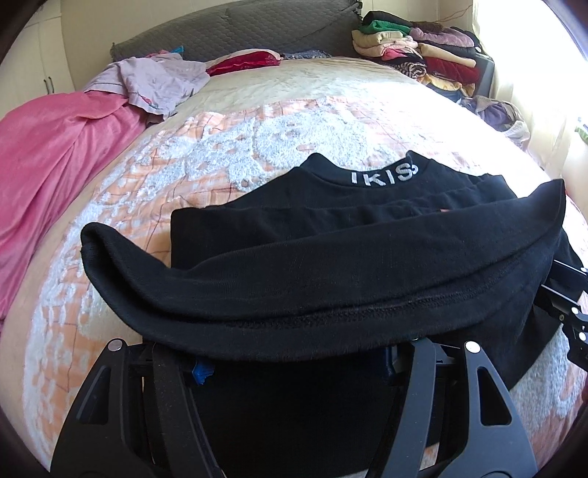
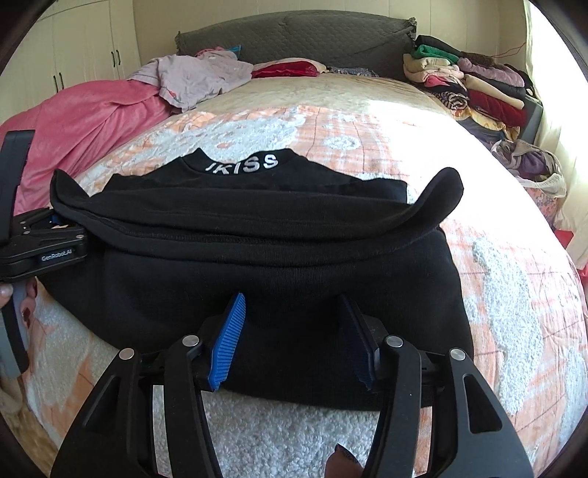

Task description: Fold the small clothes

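Note:
A black top (image 2: 257, 257) with white lettering on its collar (image 2: 242, 164) lies on the orange-and-white bedspread (image 2: 496, 257), collar away from me. Its near part is doubled back over the body in a thick fold. In the left wrist view the same fold (image 1: 330, 257) drapes over my left gripper (image 1: 294, 360) and hides its fingertips; cloth fills the gap between the blue pads (image 1: 202, 375). The right wrist view shows that left gripper (image 2: 55, 228) at the fold's left end. My right gripper (image 2: 294, 331) stands open over the top's near edge, its pads clear of the cloth.
A pink blanket (image 1: 55, 154) and a crumpled lilac garment (image 1: 158, 81) lie on the bed's left side. Stacks of folded clothes (image 1: 422, 55) stand at the back right beside a grey headboard cushion (image 1: 257, 33). Loose clothes (image 2: 529, 161) lie at the right edge.

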`<state>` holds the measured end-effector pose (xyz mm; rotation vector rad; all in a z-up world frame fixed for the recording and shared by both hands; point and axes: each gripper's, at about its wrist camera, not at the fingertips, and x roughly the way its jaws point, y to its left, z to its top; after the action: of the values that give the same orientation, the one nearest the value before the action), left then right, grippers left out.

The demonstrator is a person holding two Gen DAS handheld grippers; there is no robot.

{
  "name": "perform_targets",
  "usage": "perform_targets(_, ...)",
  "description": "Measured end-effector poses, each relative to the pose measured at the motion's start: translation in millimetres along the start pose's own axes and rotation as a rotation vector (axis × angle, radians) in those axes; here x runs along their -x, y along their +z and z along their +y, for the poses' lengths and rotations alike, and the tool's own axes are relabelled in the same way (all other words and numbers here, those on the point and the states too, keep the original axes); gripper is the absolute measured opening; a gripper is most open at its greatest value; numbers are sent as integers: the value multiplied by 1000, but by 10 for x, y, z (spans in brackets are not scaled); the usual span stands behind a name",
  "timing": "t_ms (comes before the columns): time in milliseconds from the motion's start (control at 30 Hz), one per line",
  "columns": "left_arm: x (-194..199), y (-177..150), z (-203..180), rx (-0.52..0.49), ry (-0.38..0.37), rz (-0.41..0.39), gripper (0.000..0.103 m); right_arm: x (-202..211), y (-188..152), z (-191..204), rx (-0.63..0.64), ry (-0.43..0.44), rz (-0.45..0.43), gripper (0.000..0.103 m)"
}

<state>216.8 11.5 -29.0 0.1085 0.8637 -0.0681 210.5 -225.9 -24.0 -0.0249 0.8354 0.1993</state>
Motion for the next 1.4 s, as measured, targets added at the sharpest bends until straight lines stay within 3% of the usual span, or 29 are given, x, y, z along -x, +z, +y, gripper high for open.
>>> perform_targets(367, -229, 179, 89, 49, -24, 17, 57, -344, 338, -14, 7, 2, 37, 55)
perform_targets(733, -145, 292, 589, 146, -9, -47, 57, -507, 779, -314, -109, -86, -32, 55)
perform_targets(1033, -241, 240, 1056, 268, -6, -12, 57, -401, 760, -787, -184, -178, -51, 55)
perform_targets(1133, -296, 222, 1116, 304, -53, 10, 56, -453, 714, -913, -210, -182, -25, 55)
perform_targets(1333, -316, 223, 1012, 274, -80, 15, 36, -643, 682, -1048, -274, -115, 22, 55)
perform_targets(1367, -317, 223, 1006, 271, -83, 15, 24, -669, 684, -1052, -278, -97, 27, 53)
perform_targets(1400, -315, 223, 1006, 270, -80, 13, 18, -686, 686, -1049, -279, -83, 27, 43)
